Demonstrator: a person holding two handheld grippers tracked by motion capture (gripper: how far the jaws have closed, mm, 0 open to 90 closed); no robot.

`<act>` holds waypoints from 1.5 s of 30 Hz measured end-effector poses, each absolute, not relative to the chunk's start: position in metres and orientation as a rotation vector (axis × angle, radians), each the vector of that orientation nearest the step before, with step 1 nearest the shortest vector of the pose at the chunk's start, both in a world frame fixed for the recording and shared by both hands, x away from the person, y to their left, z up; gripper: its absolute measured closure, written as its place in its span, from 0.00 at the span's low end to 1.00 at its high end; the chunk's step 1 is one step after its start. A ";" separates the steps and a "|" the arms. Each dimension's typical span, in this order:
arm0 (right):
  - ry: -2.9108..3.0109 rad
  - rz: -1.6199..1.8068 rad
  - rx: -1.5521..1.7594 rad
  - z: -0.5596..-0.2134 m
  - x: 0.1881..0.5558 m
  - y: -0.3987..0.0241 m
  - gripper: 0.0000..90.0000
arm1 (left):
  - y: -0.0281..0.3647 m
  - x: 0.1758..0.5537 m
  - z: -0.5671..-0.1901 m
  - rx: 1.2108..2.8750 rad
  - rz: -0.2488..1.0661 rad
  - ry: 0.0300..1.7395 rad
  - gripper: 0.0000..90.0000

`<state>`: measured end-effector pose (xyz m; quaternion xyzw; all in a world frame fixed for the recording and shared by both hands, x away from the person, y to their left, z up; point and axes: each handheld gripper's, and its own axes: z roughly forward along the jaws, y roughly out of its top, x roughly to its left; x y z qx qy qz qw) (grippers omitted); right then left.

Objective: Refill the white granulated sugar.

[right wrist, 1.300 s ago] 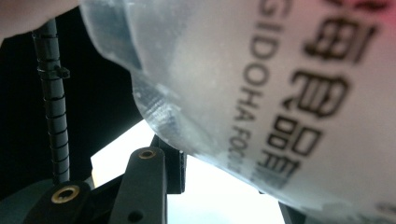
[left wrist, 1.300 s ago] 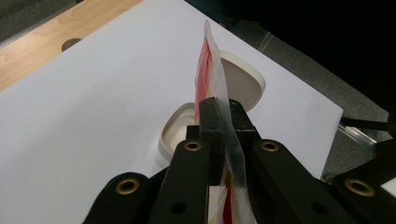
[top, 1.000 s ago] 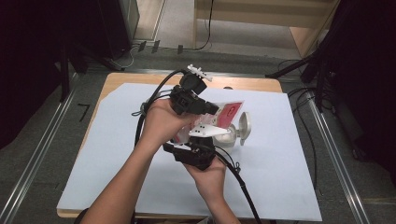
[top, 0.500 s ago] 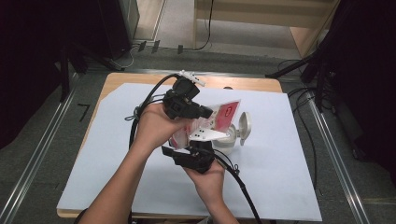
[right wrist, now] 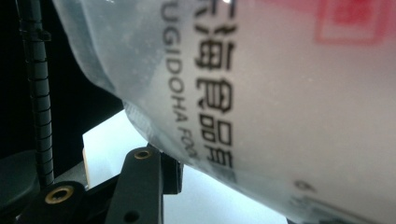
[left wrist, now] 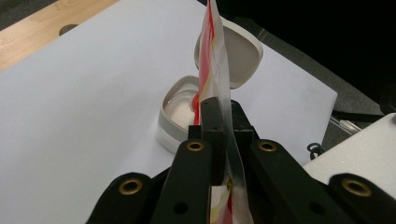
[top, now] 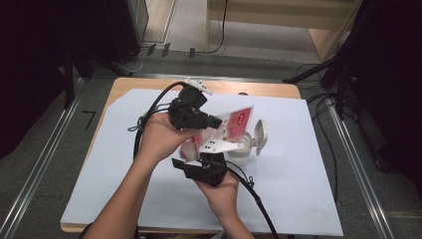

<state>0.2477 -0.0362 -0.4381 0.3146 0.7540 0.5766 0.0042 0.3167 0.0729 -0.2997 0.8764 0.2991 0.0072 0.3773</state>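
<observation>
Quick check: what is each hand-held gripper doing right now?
Left hand-held gripper: shut on the red-and-white pouch.
Right hand-held gripper: at the pouch's lower end; grip cannot be told.

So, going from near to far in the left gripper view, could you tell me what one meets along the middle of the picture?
Left gripper, shut on the red-and-white pouch → open white container → its raised lid → far edge of the white sheet.

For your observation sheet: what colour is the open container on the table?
The container is white or pale grey, hinged lid raised; the left gripper view shows it best.
</observation>
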 end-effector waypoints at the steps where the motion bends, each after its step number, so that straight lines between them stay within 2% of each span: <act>1: 2.365 1.807 0.986 -0.438 0.247 -0.036 0.68 | 0.074 0.317 -0.300 2.237 0.015 0.760 1.00; 30: 2.370 1.720 1.000 -0.453 0.248 -0.035 0.67 | 0.102 0.310 -0.311 2.173 -0.037 0.778 1.00; 45: 2.379 1.681 1.016 -0.467 0.253 -0.040 0.67 | 0.109 0.308 -0.322 2.198 -0.047 0.777 1.00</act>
